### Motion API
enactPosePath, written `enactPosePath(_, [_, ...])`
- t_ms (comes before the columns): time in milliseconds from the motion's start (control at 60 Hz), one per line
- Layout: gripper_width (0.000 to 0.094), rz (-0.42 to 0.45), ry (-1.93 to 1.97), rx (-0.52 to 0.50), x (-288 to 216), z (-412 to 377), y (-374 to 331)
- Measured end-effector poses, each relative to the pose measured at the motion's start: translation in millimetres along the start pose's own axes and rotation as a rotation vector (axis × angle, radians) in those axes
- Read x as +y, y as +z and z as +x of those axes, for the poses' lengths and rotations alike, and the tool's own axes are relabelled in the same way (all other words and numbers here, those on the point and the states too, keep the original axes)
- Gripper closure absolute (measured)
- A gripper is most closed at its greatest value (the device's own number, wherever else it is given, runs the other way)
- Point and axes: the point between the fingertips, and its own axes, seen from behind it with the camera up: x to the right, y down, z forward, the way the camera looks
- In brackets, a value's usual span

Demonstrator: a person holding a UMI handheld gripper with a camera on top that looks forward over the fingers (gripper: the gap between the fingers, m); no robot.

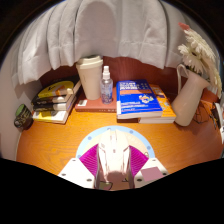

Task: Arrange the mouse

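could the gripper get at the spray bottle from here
Probably not without first putting down its load: the gripper is already shut on the white mouse. The bare desk between it and the spray bottle leaves the path itself free.

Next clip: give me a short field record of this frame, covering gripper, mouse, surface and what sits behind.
gripper: gripper shut on the mouse
mouse: white mouse, held between the pink pads
under mouse: round light blue mat
surface: wooden desk
beyond, near side: stack of books, white cup, clear bottle
beyond, middle: blue book
beyond, far side: white vase with dried stems
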Motion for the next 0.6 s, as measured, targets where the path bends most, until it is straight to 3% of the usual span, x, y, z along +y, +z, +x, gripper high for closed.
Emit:
enactPosePath(133, [0.0541, -0.037, 0.004, 0.03, 27.3, 4.3, 18.7])
enactPosePath(183, [0.054, -0.013, 0.016, 0.032, 26.4, 4.5, 19.3])
enactPosePath(300, [0.0439, 0.0, 0.029, 0.031, 25.4, 4.8, 19.0])
enactPosePath(317, [0.046, 0.002, 0.032, 0.03, 25.3, 4.7, 19.2])
enactPosePath(350, [0.0432, 0.002, 0.039, 0.027, 25.6, 4.8, 18.7])
enactPosePath(433, [0.0217, -0.018, 0.044, 0.061, 29.5, 13.7, 12.8])
enactPosePath(483, [0.0138, -0.012, 0.042, 0.083, 27.4, 17.7, 3.8])
enactPosePath(600, [0.0126, 0.013, 0.044, 0.066, 26.8, 12.6, -30.3])
